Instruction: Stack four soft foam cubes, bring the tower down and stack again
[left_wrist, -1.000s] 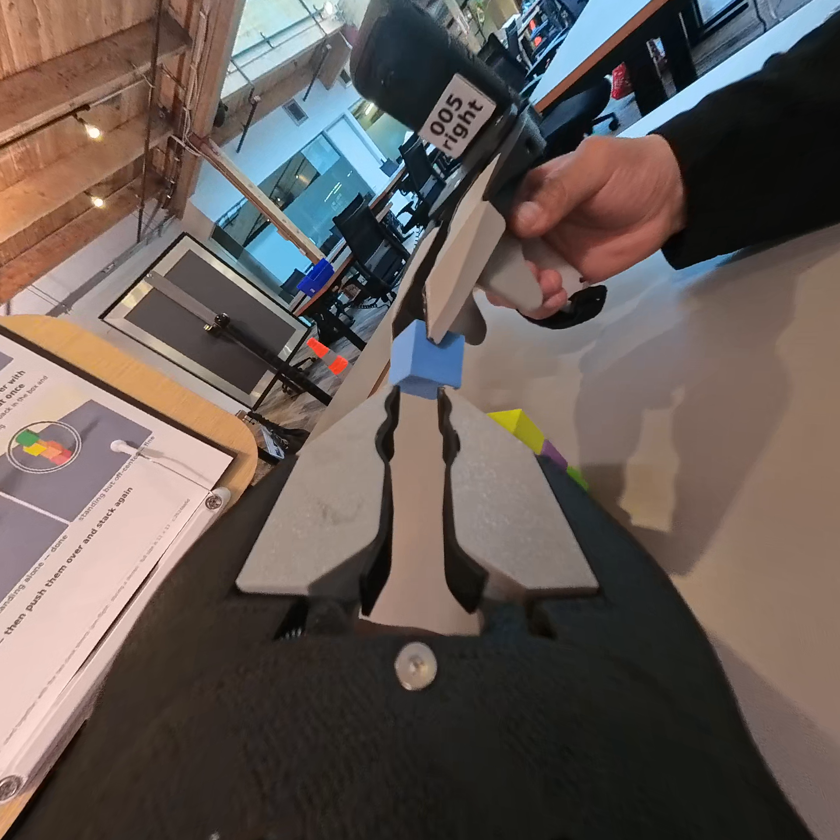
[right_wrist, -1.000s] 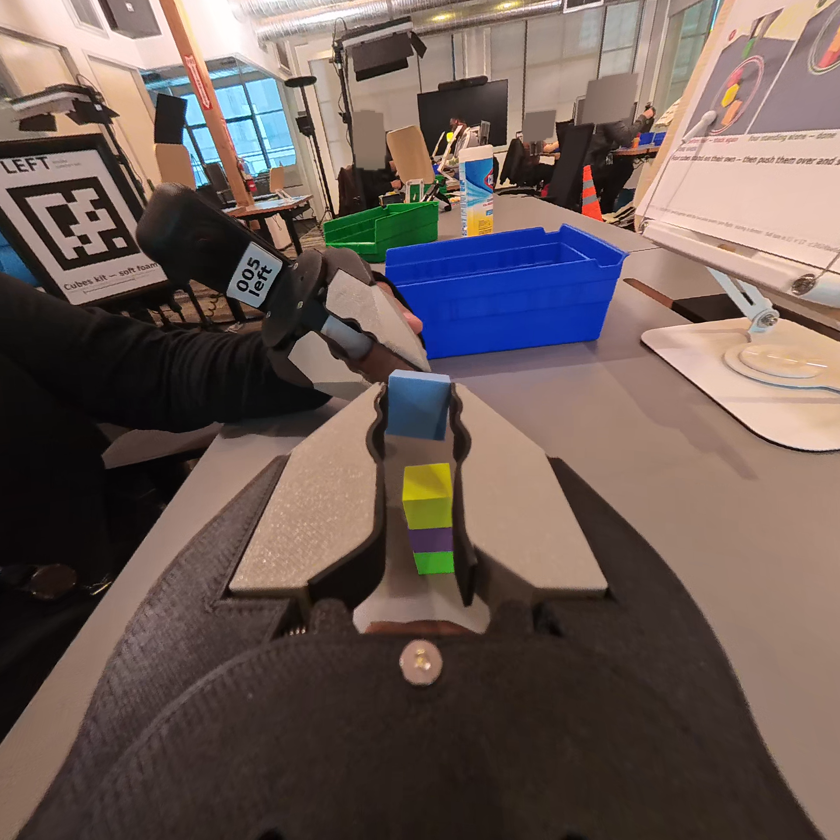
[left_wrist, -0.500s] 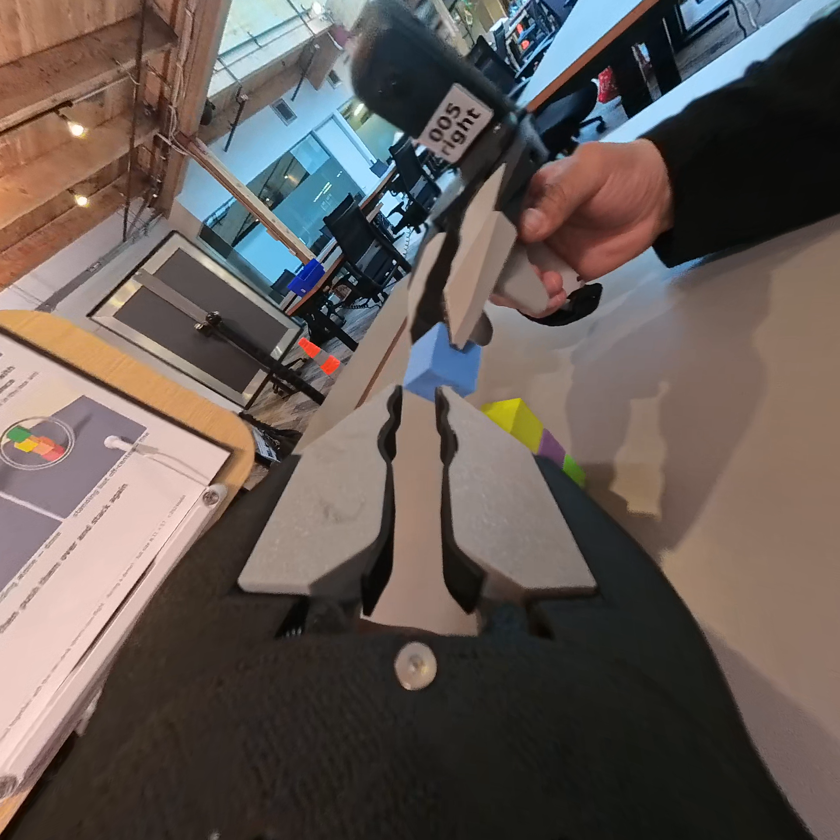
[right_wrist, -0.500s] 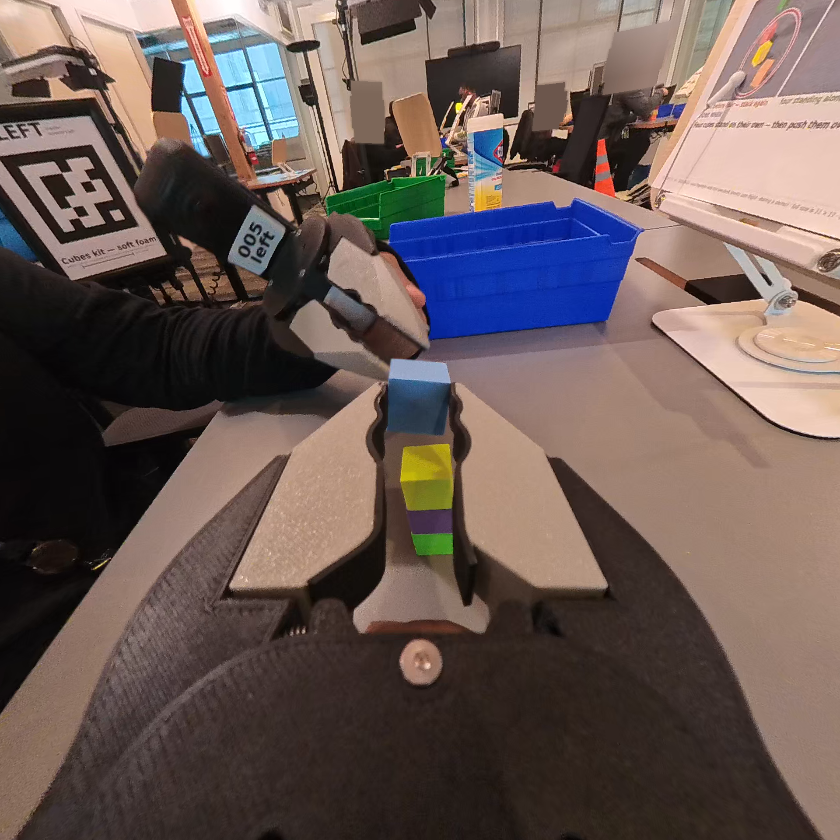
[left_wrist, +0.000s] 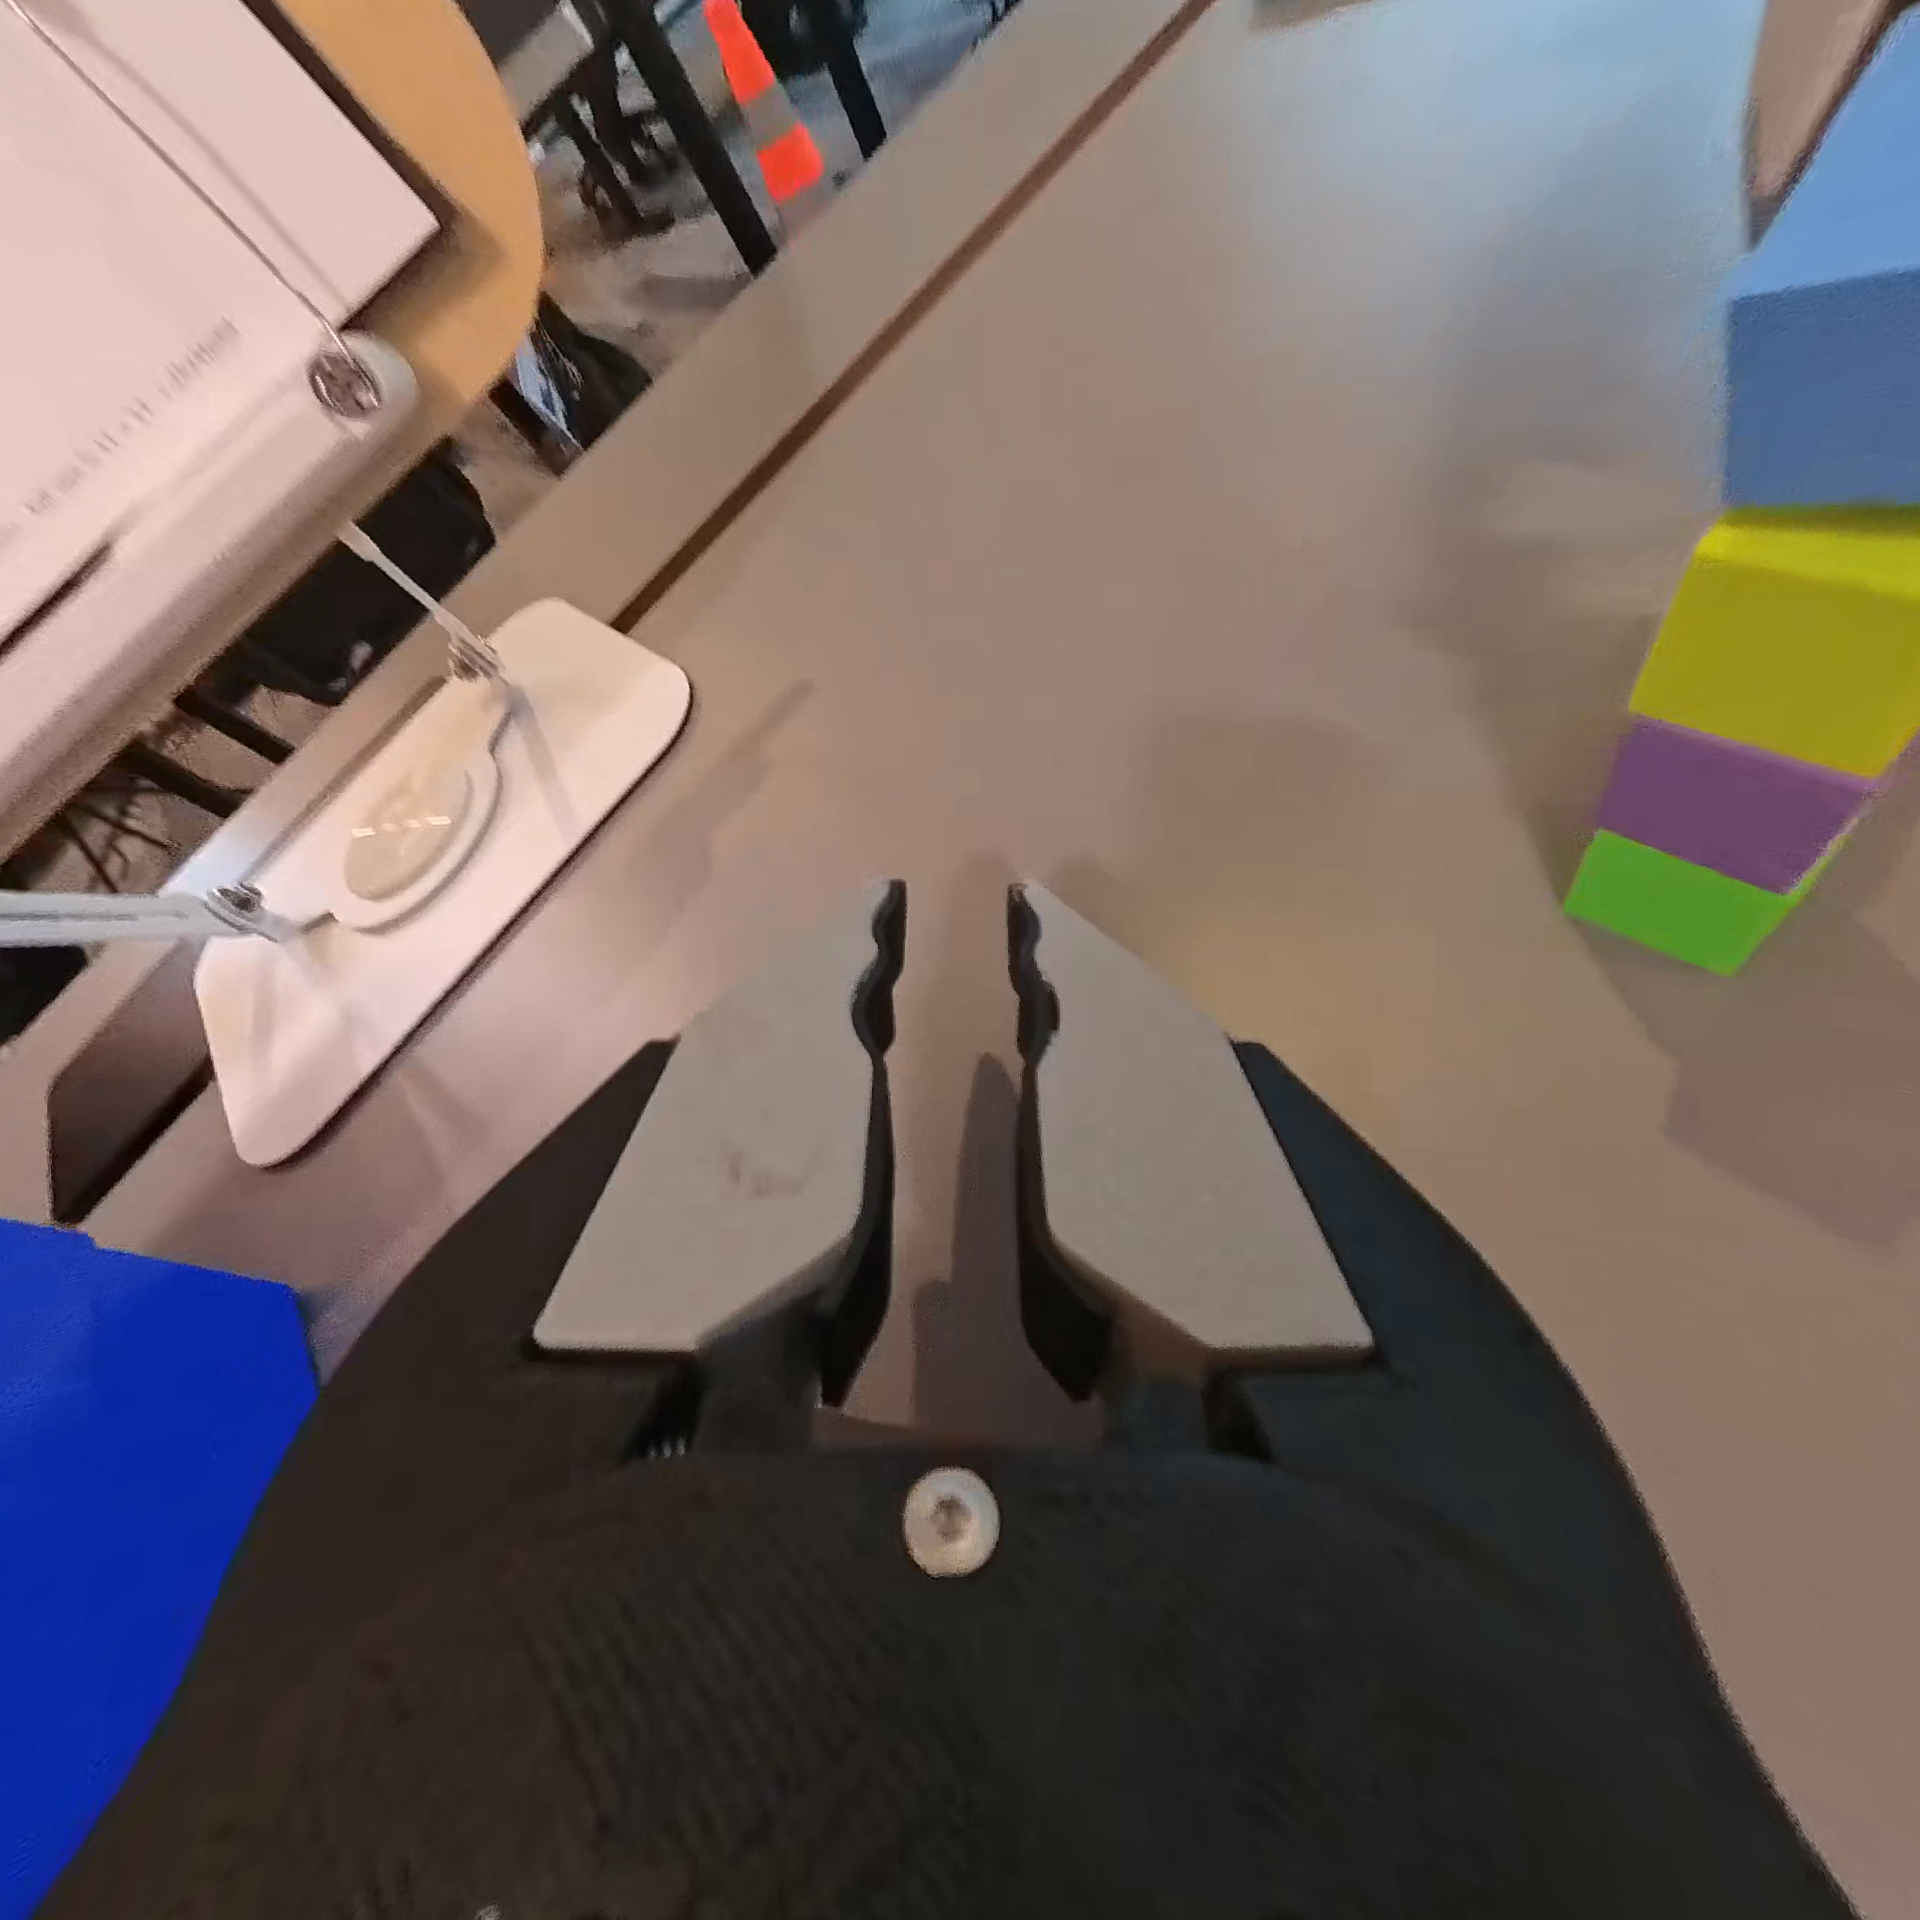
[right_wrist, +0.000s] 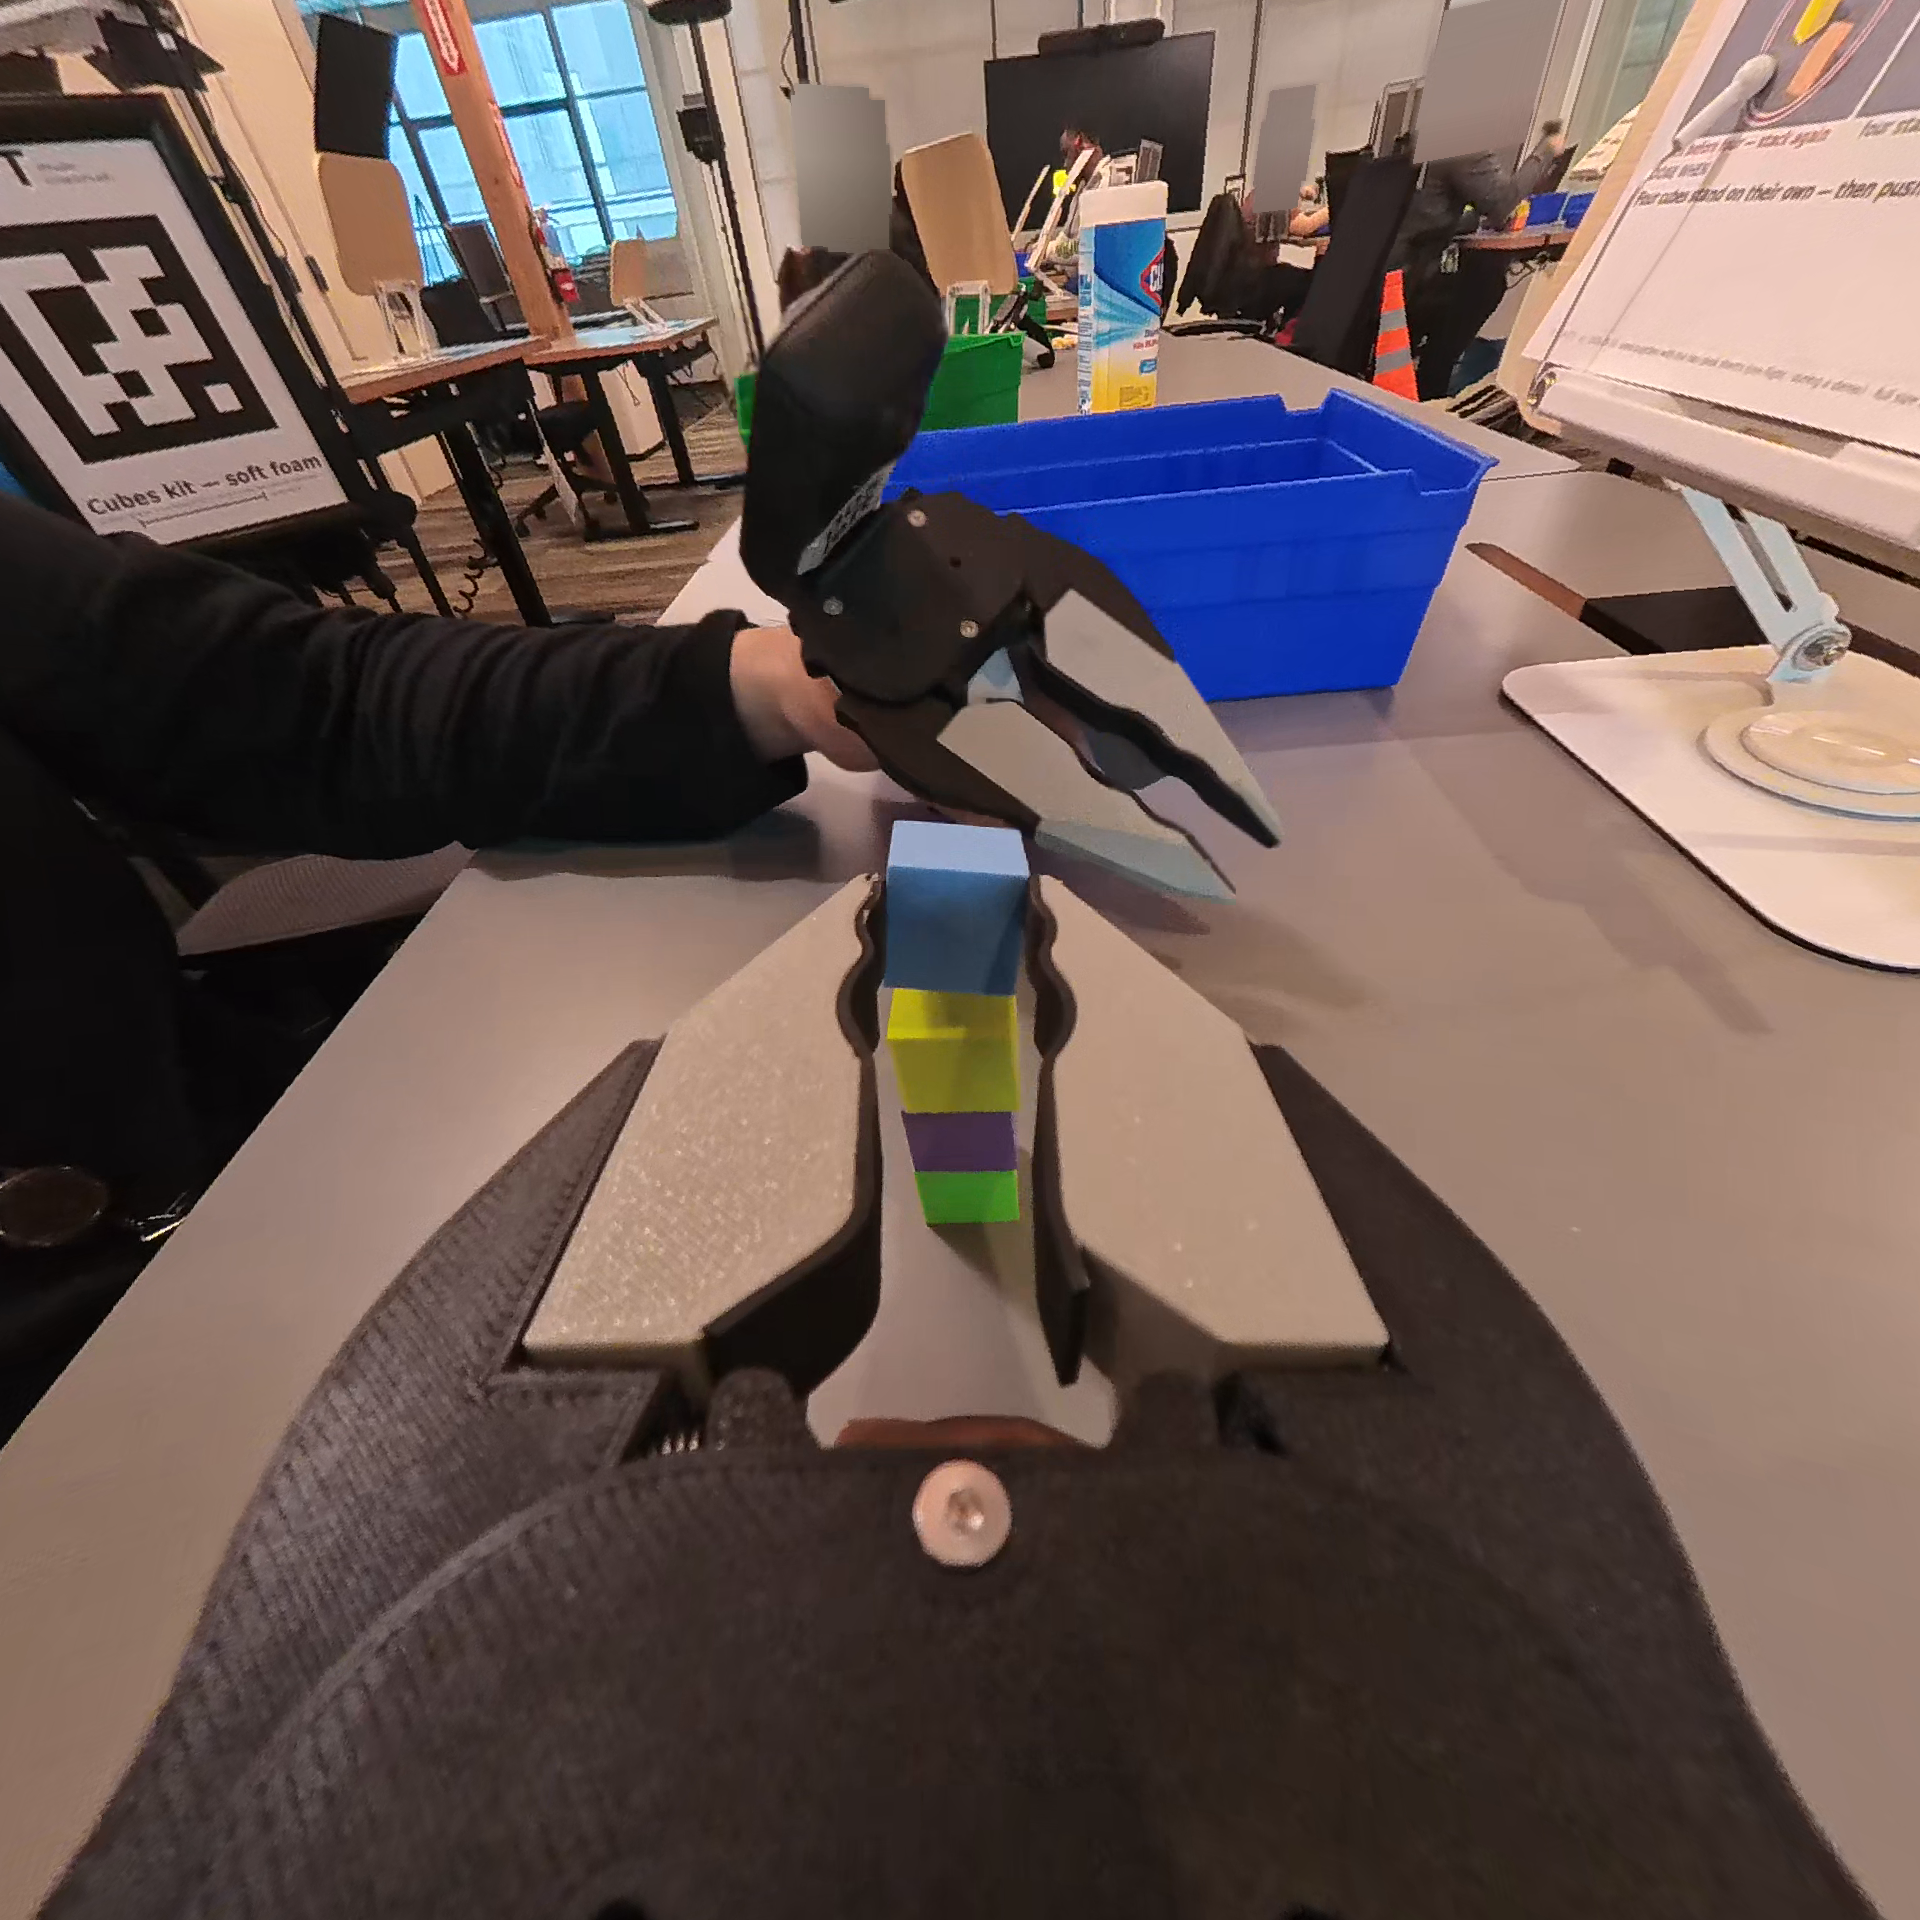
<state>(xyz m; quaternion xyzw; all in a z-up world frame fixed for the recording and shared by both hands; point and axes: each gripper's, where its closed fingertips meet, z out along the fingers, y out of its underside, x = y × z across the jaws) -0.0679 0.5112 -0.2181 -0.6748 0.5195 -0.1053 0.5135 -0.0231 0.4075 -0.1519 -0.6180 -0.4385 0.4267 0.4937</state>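
Note:
A tower stands on the grey table (right_wrist: 1507, 1091): green cube (right_wrist: 969, 1197) at the bottom, then purple cube (right_wrist: 961, 1141), then yellow cube (right_wrist: 951, 1055). The blue cube (right_wrist: 951, 925) rests on the yellow one. My right gripper (right_wrist: 954, 894) is shut on the blue cube from both sides. My left gripper (right_wrist: 1247, 868) hovers just behind and right of the tower top, jaws slightly apart and empty. In the left wrist view my left gripper (left_wrist: 956, 894) points at bare table. There the tower is at the right edge, with the blue cube (left_wrist: 1829, 395) over yellow (left_wrist: 1777, 665), purple (left_wrist: 1725, 805) and green (left_wrist: 1673, 904).
A blue bin (right_wrist: 1247, 561) stands behind the tower. A white document stand (right_wrist: 1766, 769) is at the right. A framed sign (right_wrist: 135, 312) stands off the table's left. A green bin (right_wrist: 977, 384) and a canister (right_wrist: 1122, 301) are farther back. A black sleeve (right_wrist: 364, 717) lies along the left. There is about 12 cm between the tips of the two grippers.
My right gripper has lowered the blue cube onto the yellow one. My left gripper has swung away from the blue cube, down and to the right, and now faces the document stand.

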